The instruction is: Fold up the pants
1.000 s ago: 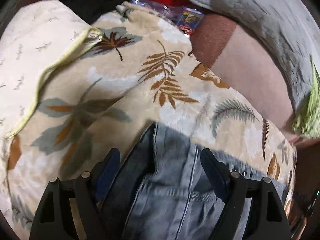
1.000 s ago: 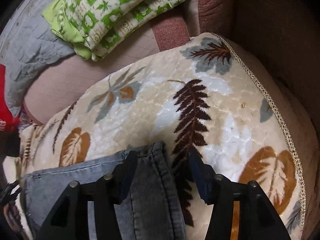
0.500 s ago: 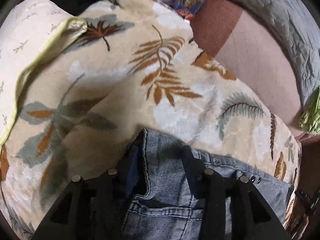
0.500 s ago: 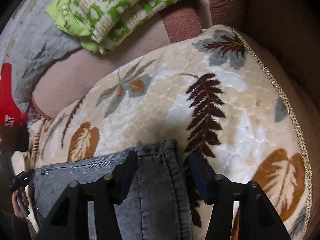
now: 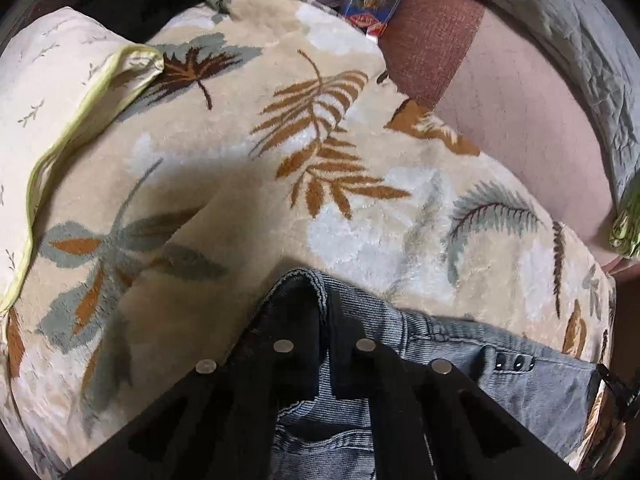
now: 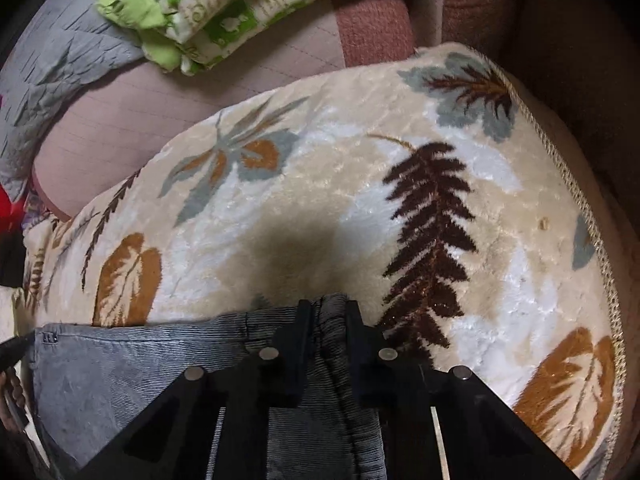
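Grey-blue denim fills the six o'clock part of both wrist views: your pants (image 5: 452, 344) lie flat on a cream plush blanket (image 5: 360, 216) printed with brown, rust and grey-green leaves. In the left wrist view you see the waistband end, with its stitched seams, a curved pocket seam near six o'clock, and three dark rivets or buttons at about four o'clock. The fabric is ribbed, faded and paler along the folds. Your left gripper (image 5: 326, 316) has its fingers fully closed, pinching a raised ridge of the waistband corner between them. In the right wrist view the pants (image 6: 132, 364) run from nine o'clock toward the centre, and the hem edge stands bunched up in a narrow fold. Your right gripper (image 6: 326, 320) is closing its fingers on that fold, with the denim pressed between the pads. Beyond the blanket, toward twelve o'clock, a green and white patterned cloth (image 6: 224, 4) rests on a pinkish couch cushion (image 6: 132, 120), beside a grey quilted cover (image 6: 60, 60). At ten o'clock in the left view lies a pale pillow (image 5: 52, 92) with yellow-green piping.
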Demonstrator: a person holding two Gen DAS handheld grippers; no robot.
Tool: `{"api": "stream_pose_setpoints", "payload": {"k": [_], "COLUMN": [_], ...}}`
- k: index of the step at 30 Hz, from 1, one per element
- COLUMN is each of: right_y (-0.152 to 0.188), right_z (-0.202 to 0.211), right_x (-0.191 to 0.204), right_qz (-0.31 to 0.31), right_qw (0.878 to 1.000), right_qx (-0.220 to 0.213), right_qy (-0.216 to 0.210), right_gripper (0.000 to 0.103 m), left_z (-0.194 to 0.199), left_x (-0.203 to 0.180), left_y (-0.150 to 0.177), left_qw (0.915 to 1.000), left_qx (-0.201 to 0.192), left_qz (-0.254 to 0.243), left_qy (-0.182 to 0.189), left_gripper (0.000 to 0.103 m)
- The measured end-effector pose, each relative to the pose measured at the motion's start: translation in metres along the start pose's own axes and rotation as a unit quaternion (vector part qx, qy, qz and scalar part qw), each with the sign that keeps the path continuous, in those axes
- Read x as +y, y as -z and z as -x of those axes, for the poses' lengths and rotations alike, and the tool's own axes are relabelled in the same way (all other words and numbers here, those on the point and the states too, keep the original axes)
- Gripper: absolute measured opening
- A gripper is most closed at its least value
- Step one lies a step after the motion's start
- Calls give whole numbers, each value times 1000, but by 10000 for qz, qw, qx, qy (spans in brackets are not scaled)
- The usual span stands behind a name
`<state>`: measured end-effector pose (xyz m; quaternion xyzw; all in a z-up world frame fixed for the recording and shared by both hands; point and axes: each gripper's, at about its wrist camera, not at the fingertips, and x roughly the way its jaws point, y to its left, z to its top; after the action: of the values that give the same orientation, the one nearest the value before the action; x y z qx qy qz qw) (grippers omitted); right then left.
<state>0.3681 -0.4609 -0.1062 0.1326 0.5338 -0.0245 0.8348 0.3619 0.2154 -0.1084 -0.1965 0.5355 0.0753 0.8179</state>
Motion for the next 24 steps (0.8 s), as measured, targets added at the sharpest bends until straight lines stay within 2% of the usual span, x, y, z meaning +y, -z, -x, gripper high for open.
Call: {"api": "stream_pose_setpoints", "payload": {"k": [4,9,15,19,22,24], "right_y": [0,9,43,105,170,217], "right_z": [20,72,163,224,244,239], "right_x": [2,0,5,-4,-20,-33], "right_qz": [-25,-128,-87,-50,-9,30], "right_qw": [9996,9962,9869,9802,9819,9860], "right_qx": [-273,-761,-1399,-1643,-1470,-1067], "right_qy": [-62,-407,-800,-1104,-1191,-1280], "right_gripper": [16,16,16,16,16,16], "left_z": [18,65,172,240,258,254], "left_x": [1,4,27,65,97,117], "left_y": [-1,10,60,129,179,207], "left_qw": [9996,9964,9839,9758,9777,9841], "left_qx": [-214,-628,-1355,-1585,-1466,-1089], "left_qz": [26,53,32,-4,-21,-54], "left_qy": [190,570,1166,1505,1503,1402], "left_gripper": [2,2,3,3,4,6]}}
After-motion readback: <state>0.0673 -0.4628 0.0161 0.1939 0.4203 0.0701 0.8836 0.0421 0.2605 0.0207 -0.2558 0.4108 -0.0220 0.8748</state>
